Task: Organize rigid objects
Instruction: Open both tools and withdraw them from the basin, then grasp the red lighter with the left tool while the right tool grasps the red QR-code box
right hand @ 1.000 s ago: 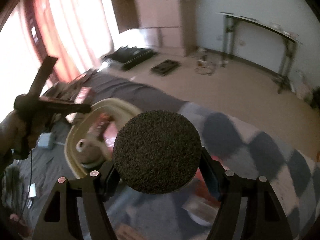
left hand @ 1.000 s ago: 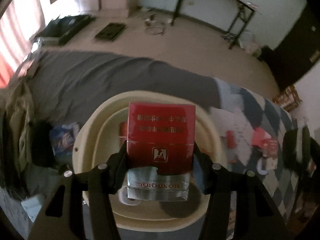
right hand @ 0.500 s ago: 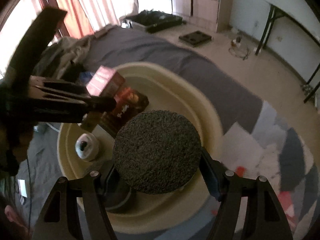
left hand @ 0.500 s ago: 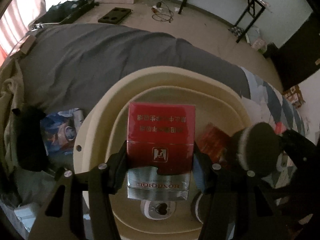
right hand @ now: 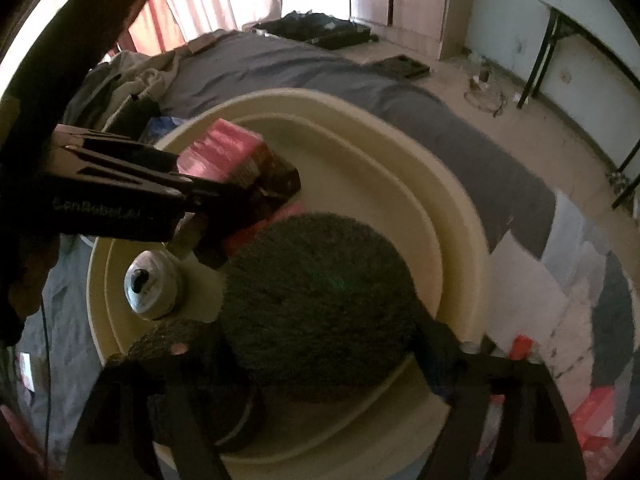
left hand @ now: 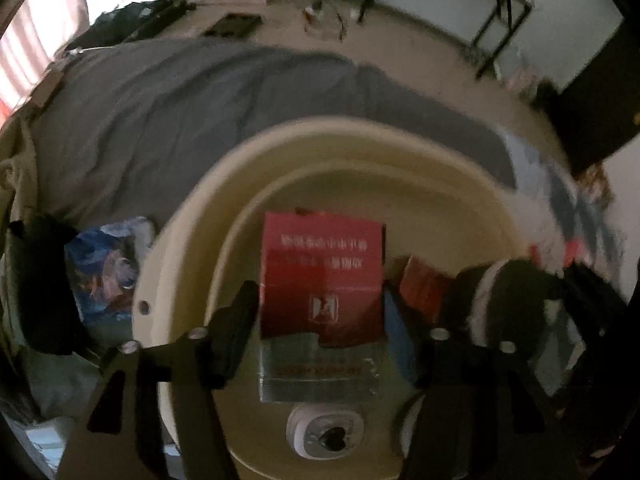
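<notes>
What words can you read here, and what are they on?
"LenRobot.AI", roughly, faint: on the left gripper, whose jaws have just been opening around the red box.
White Chinese characters on the red box: too blurred to read.
Red letters on its silver band: too blurred to read.

Basin (right hand: 456, 216): cream oval tub on grey bedding (right hand: 280, 68).
Right gripper (right hand: 316, 364): jaws just widened; round dark scouring pad (right hand: 320, 304) between them, left finger clear of it, right finger close beside.
Left gripper (right hand: 224, 200): enters from left over the basin, red box (right hand: 216, 154) between its fingers.
Basin contents: small white round object (right hand: 150, 286); second dark pad (right hand: 168, 340) at the near wall.
</notes>
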